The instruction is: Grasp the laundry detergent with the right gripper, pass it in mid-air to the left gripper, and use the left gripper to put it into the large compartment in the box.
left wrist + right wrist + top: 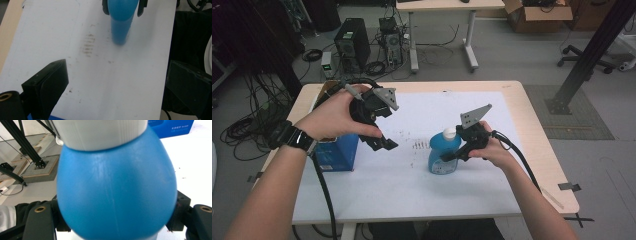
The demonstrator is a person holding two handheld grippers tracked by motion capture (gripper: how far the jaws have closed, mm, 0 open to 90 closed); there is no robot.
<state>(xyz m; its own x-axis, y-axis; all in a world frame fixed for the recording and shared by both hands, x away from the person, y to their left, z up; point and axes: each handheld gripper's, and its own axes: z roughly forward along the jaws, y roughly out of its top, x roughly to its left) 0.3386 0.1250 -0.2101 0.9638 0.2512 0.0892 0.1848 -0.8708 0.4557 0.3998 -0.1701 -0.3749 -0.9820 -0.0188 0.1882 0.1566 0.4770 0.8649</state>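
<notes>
My right gripper (452, 152) has its jaws around the round blue plastic bottle with a white cap (443, 155), which stands on the white table sheet (412, 190). The grab looks done; lifting is left. My left gripper (384, 142) hangs open, empty.

A pale wooden worktop (539, 145) under a white sheet (412, 175) stands on grey floor (512, 60). At eleven o'clock sits a computer tower (352, 44) among cables; at twelve a second desk (447, 5); at one a cardboard box (537, 17).
</notes>
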